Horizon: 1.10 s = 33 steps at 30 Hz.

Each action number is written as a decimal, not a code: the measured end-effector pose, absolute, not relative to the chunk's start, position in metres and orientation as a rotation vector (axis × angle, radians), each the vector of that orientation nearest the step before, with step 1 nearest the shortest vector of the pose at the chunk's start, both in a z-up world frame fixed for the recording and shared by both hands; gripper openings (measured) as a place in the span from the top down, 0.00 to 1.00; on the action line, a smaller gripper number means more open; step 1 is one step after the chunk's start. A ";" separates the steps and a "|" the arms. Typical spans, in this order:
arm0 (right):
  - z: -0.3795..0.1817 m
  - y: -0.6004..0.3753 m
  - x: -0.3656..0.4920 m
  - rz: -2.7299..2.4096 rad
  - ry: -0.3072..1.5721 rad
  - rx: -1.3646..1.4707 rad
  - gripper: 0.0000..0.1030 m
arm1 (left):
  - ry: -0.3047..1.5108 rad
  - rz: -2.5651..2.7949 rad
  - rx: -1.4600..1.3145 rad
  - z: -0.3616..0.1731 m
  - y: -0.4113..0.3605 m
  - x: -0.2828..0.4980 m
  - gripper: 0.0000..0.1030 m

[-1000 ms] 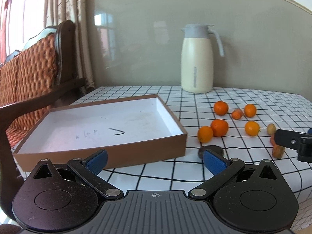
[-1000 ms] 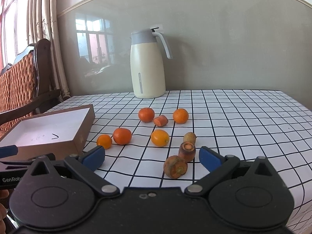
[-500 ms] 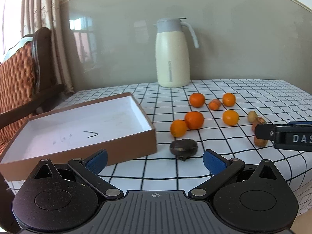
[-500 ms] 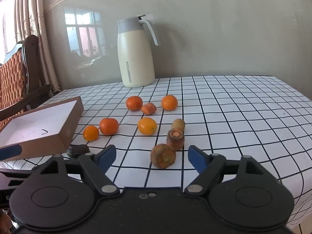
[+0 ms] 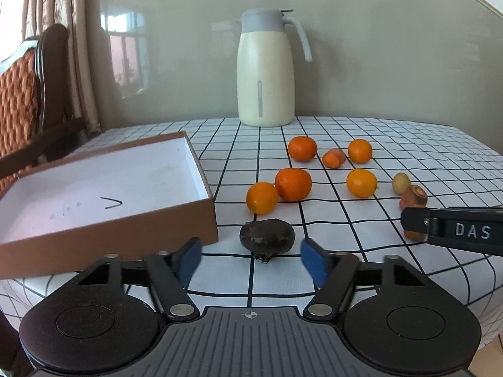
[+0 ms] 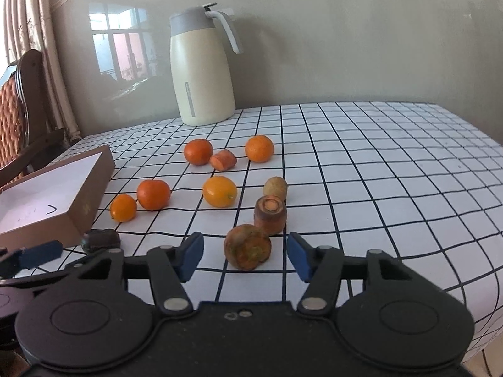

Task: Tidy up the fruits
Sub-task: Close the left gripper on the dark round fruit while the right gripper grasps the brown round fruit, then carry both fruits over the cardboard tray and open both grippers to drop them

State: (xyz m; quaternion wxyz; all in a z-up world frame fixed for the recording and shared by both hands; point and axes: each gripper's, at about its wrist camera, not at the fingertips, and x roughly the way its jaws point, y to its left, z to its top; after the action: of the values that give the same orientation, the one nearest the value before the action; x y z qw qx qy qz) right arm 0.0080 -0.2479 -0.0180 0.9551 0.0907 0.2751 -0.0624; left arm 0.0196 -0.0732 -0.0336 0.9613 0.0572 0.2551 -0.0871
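While the checked table (image 5: 345, 282) fills most of both views, the open brown box (image 5: 125, 229) lies at nine o'clock of the scattered fruit, its white floor bare, so sorting looks barely begun. Five oranges sit loose at the centre, the nearest pair (image 5: 292, 184) touching at twelve o'clock of the left gripper (image 5: 251, 259). That gripper's jaws have just been closing and now flank the dark fruit (image 5: 267, 238) without pressing it, so nothing is held. The right gripper (image 6: 245, 255) has likewise been narrowing around the near carrot stub (image 6: 247, 246), pads clear of it, hands empty. My worry: both targets are rounded and may roll or squirt out if pinched off-centre, and the stub could knock its upright neighbour (image 6: 270, 215) at twelve o'clock.
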 end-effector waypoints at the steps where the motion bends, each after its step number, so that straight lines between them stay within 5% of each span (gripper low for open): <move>1: -0.018 -0.249 0.008 -0.124 0.560 0.191 0.51 | 0.521 -0.176 0.114 -0.035 -0.075 0.022 0.35; 6: -0.021 -0.246 0.014 -0.123 0.573 0.186 0.57 | 0.518 -0.168 0.120 -0.041 -0.083 0.029 0.36; 17: -0.028 -0.245 0.026 -0.129 0.587 0.182 0.66 | 0.511 -0.189 0.117 -0.046 -0.093 0.037 0.58; 22: -0.028 -0.248 0.027 -0.143 0.585 0.189 0.74 | 0.507 -0.188 0.103 -0.047 -0.091 0.036 0.58; 33: -0.019 -0.248 0.014 -0.118 0.551 0.196 0.74 | 0.481 -0.213 0.099 -0.043 -0.089 0.026 0.59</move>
State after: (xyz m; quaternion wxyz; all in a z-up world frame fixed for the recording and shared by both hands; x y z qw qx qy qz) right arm 0.0139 -0.2479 -0.0189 0.9558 0.0965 0.2714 -0.0583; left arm 0.0257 -0.0890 -0.0427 0.9643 0.0489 0.2379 -0.1054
